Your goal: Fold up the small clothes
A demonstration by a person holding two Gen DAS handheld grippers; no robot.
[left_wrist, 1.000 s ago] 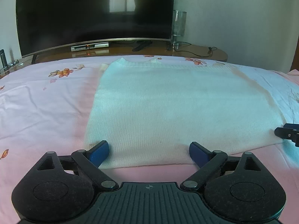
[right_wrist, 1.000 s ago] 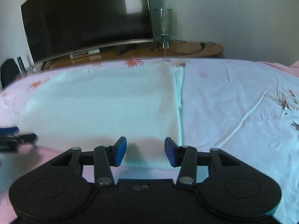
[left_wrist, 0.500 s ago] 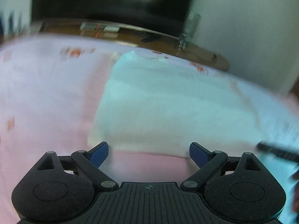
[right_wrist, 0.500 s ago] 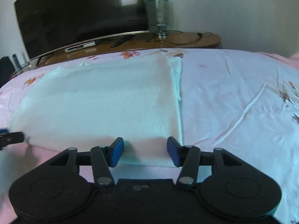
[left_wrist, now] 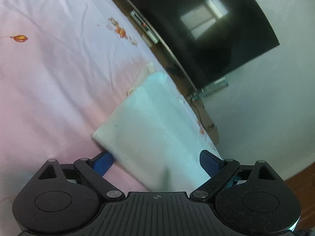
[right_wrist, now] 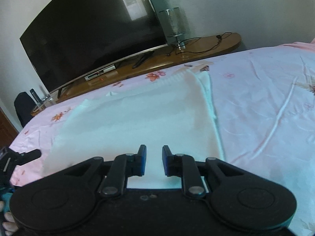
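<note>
A white knitted garment (right_wrist: 137, 118) lies flat on the pink floral bedsheet (right_wrist: 265, 98). My right gripper (right_wrist: 154, 157) sits over the garment's near hem close to its right edge. Its jaws are closing, a narrow gap still shows between the blue pads, and white cloth is visible in that gap. In the left wrist view the scene is tilted. My left gripper (left_wrist: 156, 159) stands wide open, with the garment's (left_wrist: 149, 122) near left corner between its fingers and the pads apart from the cloth. The left gripper (right_wrist: 23, 155) also shows at the far left edge of the right wrist view.
Beyond the bed a large dark television (right_wrist: 88, 29) stands on a wooden shelf (right_wrist: 196, 47) with a glass cylinder (right_wrist: 174, 25) and cables. Bare sheet (left_wrist: 49, 68) spreads to the left and right of the garment. A person's fingers (right_wrist: 7, 222) show at the bottom left.
The left gripper has rolled sharply and shifted to the garment's near left corner, still wide open. The right gripper's jaws have narrowed over the near hem.
</note>
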